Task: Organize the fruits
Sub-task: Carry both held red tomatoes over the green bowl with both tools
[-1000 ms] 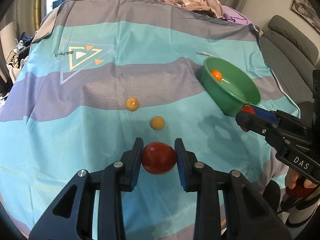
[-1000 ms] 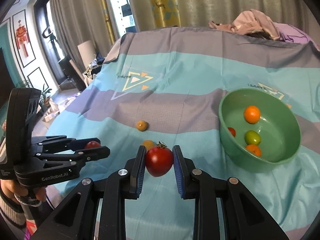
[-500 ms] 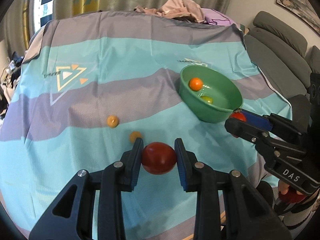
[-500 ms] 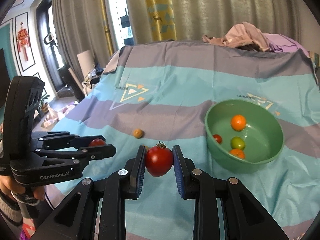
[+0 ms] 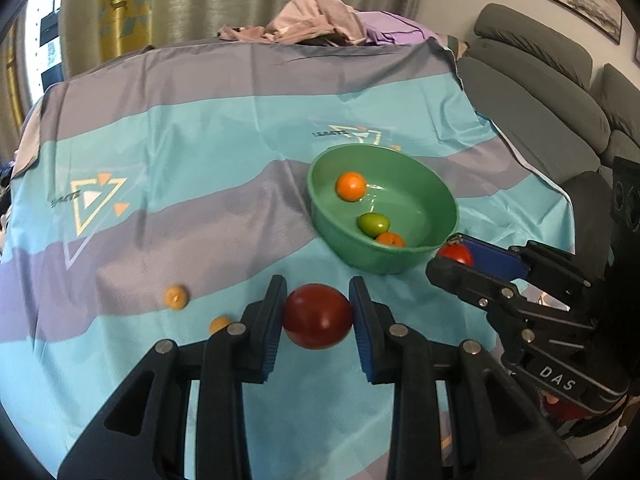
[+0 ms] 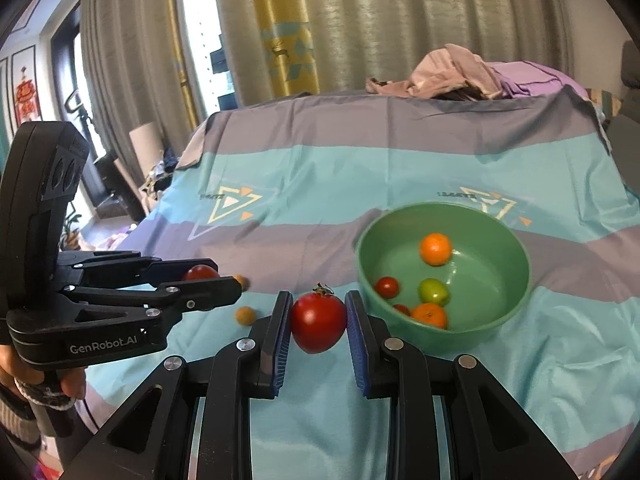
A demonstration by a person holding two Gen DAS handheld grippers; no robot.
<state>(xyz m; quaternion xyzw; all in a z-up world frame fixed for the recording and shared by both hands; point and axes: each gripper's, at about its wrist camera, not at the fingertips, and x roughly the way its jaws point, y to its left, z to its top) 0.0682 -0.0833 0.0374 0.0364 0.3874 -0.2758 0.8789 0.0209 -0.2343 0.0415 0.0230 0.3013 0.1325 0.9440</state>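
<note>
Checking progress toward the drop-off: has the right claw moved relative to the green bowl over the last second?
Yes. The right claw, shut on its tomato, has come closer to the green bowl, whose rim now sits just beside the claw's right finger.

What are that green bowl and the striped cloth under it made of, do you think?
The green bowl looks like glossy plastic: uniform color, thin rim, and bright glare on its inner wall. Painted metal can't be ruled out. The striped cloth seems a thin, smooth synthetic fabric, judging by its faint sheen, sharp fold creases and printed triangle logos.
</note>
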